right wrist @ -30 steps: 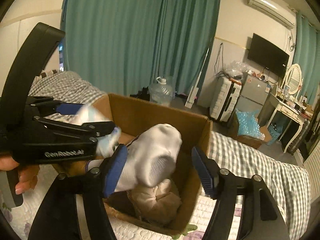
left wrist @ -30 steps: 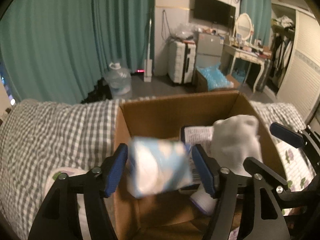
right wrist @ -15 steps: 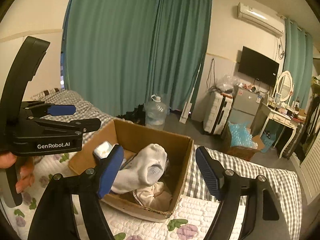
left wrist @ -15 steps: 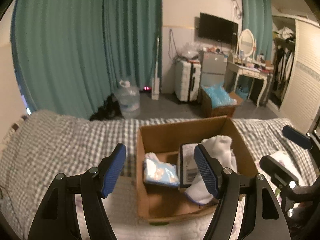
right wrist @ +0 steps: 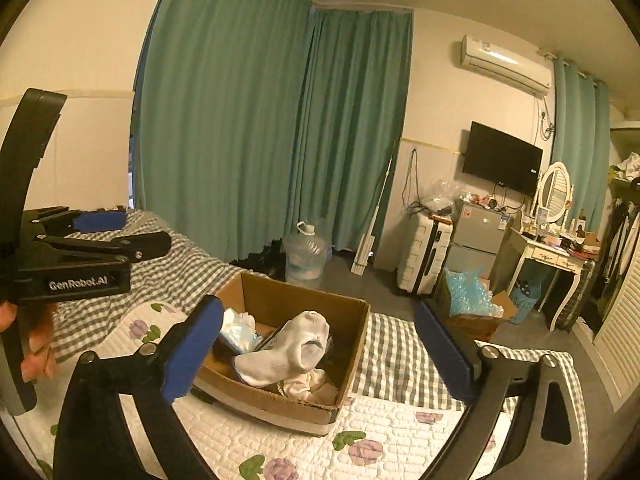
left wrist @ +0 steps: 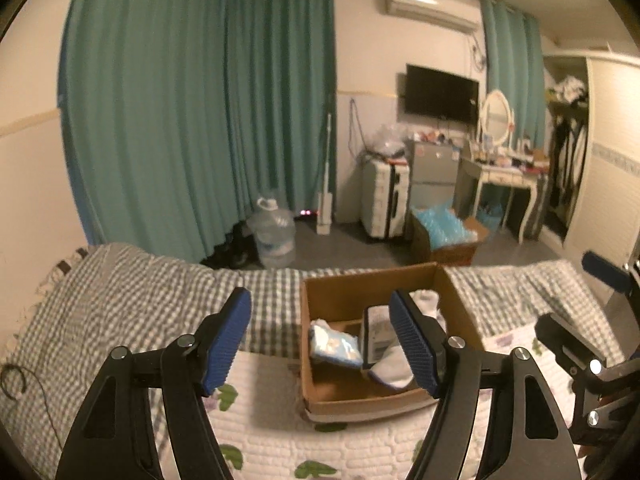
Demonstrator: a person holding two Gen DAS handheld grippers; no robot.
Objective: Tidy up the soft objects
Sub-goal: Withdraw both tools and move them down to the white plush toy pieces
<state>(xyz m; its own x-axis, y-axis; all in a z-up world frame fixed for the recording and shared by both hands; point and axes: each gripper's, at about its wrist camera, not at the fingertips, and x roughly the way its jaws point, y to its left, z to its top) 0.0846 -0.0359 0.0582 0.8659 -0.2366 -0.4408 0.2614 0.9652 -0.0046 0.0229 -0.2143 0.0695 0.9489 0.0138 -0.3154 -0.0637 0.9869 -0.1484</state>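
Left view: the left claw (left wrist: 320, 344) stands open and empty, its jaws just widened; the box (left wrist: 352, 398) sits on the bed ahead and to its right, holding one blue pack (left wrist: 334, 344) and one sock (left wrist: 394, 368).

Right view: the right claw (right wrist: 320, 354), likewise just widened and empty, faces the box (right wrist: 348, 352) squarely, so it looks nearer. One sock (right wrist: 296, 346) lies slantwise across one cream cloth (right wrist: 306, 386).

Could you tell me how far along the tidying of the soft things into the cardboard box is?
Done: the white sock and the blue-and-white packet lie in the cardboard box. In hand: nothing; the left gripper and right gripper, jaws just opened, stand empty. Left: no other loose soft item shows on the bed.
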